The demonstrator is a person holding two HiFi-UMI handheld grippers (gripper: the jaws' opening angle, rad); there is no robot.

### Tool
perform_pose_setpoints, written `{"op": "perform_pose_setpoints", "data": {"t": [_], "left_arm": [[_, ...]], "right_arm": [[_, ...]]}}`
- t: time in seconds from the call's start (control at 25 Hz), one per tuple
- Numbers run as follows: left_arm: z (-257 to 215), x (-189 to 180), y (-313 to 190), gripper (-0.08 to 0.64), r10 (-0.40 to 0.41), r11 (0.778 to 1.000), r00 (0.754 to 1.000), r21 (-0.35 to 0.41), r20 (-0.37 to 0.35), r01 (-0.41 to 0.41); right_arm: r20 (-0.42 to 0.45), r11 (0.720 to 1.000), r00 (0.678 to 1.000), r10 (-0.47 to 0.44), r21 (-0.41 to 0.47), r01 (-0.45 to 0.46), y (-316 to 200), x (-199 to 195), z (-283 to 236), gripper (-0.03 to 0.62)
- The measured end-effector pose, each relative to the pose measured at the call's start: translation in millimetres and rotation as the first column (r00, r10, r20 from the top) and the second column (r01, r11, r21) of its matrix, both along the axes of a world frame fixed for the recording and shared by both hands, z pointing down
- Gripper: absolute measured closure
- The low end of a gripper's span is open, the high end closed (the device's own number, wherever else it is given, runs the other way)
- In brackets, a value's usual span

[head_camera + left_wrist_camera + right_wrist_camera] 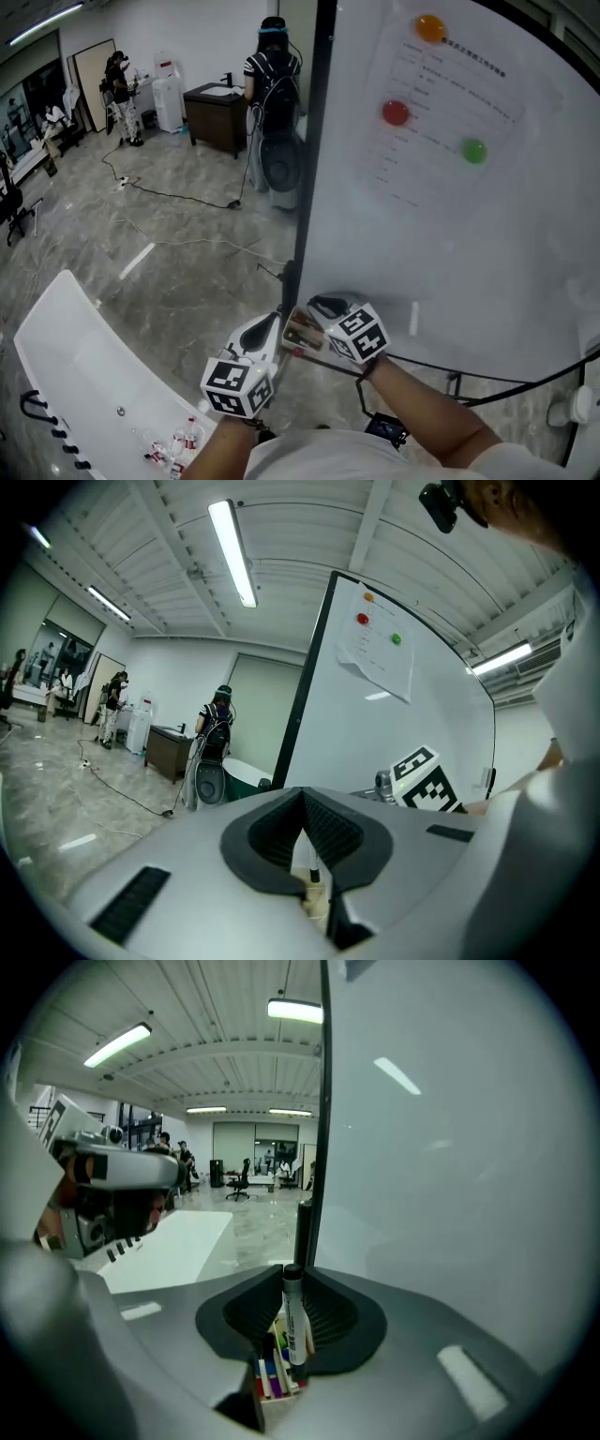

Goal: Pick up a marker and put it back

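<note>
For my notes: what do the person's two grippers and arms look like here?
The left gripper and right gripper match: light grey moulded bodies, dark ribbed jaw pads, each carrying a white cube with black square markers. The person wears a white top; no sleeves reach the forearms.

Two grippers: left gripper (273, 325), right gripper (322, 307); one whiteboard (525, 262) bearing one paper sheet (441, 103) and three round magnets: orange magnet (430, 27), red magnet (395, 112), green magnet (473, 150); one lifted marker (292, 1312); one marker box (302, 333), contents uncountable; two people clearly visible: backpack wearer (272, 70), distant person (120, 89)
</note>
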State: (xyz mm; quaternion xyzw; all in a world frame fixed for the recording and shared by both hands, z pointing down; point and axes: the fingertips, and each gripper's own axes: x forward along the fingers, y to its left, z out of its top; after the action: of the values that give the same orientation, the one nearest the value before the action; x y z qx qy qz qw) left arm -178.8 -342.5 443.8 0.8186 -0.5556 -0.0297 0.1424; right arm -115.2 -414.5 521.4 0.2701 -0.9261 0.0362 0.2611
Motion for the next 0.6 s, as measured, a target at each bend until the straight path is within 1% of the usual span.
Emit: {"op": "perform_pose_setpoints", "data": {"t": [0.16, 0.28, 0.4, 0.48, 0.6], "left_arm": [[6, -8, 4, 0.558, -0.009, 1.000, 1.000, 0.000, -0.008, 0.009], [10, -12, 7, 0.558, -0.016, 1.000, 1.000, -0.008, -0.016, 0.016], [13, -19, 11, 0.558, -0.034, 0.999, 0.999, -0.017, -0.024, 0.034], [17, -23, 15, 0.558, -0.039, 0.999, 0.999, -0.024, -0.026, 0.038], [20, -28, 19, 0.558, -0.047, 0.998, 0.999, -0.032, -0.025, 0.046]], "right_arm": [[-0.137, 0.999, 0.989, -0.051, 0.012, 0.053, -3, -16, 40, 0.523], [-0.223, 0.996, 0.972, -0.079, 0.010, 0.083, -6, -23, 74, 0.523], [-0.305, 0.993, 0.946, -0.110, 0.009, 0.119, -7, -28, 101, 0.523], [-0.345, 0.990, 0.930, -0.123, 0.016, 0.137, -7, -31, 111, 0.522], [-0.382, 0.986, 0.913, -0.142, 0.027, 0.165, -6, -38, 119, 0.522]]}}
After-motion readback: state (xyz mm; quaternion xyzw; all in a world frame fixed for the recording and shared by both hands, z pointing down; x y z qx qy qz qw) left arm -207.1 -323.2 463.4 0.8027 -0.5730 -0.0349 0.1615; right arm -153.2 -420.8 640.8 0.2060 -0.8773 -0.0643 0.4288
